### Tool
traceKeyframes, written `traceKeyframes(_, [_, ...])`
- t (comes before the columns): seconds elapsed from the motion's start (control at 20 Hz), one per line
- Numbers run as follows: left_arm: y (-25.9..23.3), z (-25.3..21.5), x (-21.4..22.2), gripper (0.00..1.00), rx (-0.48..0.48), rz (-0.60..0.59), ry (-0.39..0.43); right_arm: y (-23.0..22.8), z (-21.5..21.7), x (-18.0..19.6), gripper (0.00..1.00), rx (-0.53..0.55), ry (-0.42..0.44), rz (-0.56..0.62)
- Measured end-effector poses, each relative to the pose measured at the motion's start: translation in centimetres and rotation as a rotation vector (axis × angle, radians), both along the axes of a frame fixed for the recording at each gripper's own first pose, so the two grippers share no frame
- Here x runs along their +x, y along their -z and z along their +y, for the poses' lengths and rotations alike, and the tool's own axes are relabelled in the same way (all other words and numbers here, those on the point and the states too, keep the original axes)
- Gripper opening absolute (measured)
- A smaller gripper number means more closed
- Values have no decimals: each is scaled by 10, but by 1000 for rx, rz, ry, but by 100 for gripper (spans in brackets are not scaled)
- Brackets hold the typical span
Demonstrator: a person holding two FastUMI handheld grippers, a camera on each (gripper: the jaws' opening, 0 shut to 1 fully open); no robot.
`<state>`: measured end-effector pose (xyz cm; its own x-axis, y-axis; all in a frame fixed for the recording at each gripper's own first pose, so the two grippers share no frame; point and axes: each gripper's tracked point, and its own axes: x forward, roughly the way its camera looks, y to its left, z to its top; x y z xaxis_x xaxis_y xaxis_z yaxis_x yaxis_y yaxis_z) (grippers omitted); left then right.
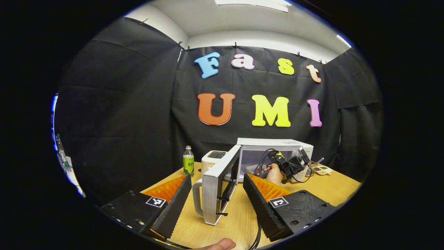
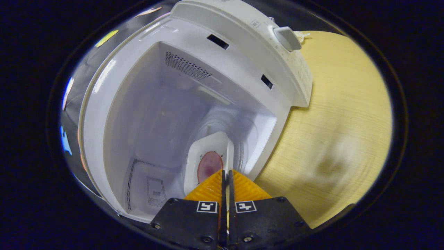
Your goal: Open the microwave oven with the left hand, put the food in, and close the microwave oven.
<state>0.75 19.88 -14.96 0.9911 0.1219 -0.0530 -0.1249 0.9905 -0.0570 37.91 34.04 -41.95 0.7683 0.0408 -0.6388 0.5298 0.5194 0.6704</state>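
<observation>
The white microwave (image 1: 277, 147) stands on the wooden table with its door (image 1: 216, 194) swung wide open, seen edge-on. My left gripper (image 1: 218, 176) is open, its fingers on either side of the door's edge and handle without pressing on them. In the right gripper view the microwave cavity (image 2: 156, 121) is close ahead. My right gripper (image 2: 226, 172) is shut on the rim of a white plate (image 2: 204, 152) carrying a reddish piece of food (image 2: 209, 165), held inside the cavity above the turntable. In the left gripper view a hand holds the right gripper (image 1: 289, 165) at the microwave's opening.
A green-labelled bottle (image 1: 188, 161) and a white toaster (image 1: 212, 159) stand left of the microwave. A small dish (image 1: 322, 169) lies on the table (image 1: 329, 187) at the right. The control panel's knob (image 2: 287, 38) is beside the cavity; bare tabletop (image 2: 343, 114) stretches to the right.
</observation>
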Motion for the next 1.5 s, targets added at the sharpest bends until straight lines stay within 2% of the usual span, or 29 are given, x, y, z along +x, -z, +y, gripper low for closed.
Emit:
traceKeyframes(0.1, [4,3,-1,92,-1,8,-5,-3,-5,4,5,-21,32,-31])
traceKeyframes(0.25, [7,9,-4,92,-12,13,-17,-5,-21,10,6,-112,61,-72])
traceKeyframes(0.4, [12,14,-8,92,-30,22,-30,-7,-25,13,11,-154,56,-94])
traceKeyframes(0.45, [16,18,-10,92,-30,29,-40,-5,-25,13,3,-172,47,-91])
traceKeyframes(0.5, [17,22,-11,92,-30,34,-50,-3,-26,11,16,-195,36,-81])
traceKeyframes(0.6, [18,26,-13,92,-32,36,-55,-5,-26,10,21,-234,6,-92])
traceKeyframes(0.65, [20,30,-12,92,-35,36,-60,-7,-27,8,29,-262,-12,-98])
traceKeyframes(0.7, [23,34,-13,92,-38,39,-66,-12,-28,4,28,-284,-32,-105])
traceKeyframes(0.75, [26,40,-12,92,-43,42,-76,-19,-28,2,50,-299,-61,-125])
traceKeyframes(0.8, [29,47,-11,92,-50,44,-86,-27,-28,1,48,-314,-96,-148])
traceKeyframes(0.85, [32,52,-10,92,-58,45,-91,-36,-30,-3,61,-346,-133,-170])
traceKeyframes(0.9, [36,56,-10,92,-67,46,-94,-47,-34,-7,63,-383,-163,-193])
traceKeyframes(1.0, [42,68,-7,92,-81,49,-105,-69,-42,-16,76,-458,-221,-251])
traceKeyframes(1.05, [44,75,-6,92,-86,50,-119,-82,-48,-21,90,-498,-247,-284])
traceKeyframes(1.1, [46,82,-5,92,-94,52,-131,-99,-59,-28,94,-528,-236,-327])
traceKeyframes(1.25, [52,93,-4,92,-110,49,-139,-147,-84,-55,99,-574,-280,-425])
traceKeyframes(1.35, [62,98,0,92,-112,53,-148,-177,-102,-80,99,-627,-334,-490])
traceKeyframes(1.5, [73,113,9,89,-114,66,-194,-218,-137,-125,100,-714,-364,-585])
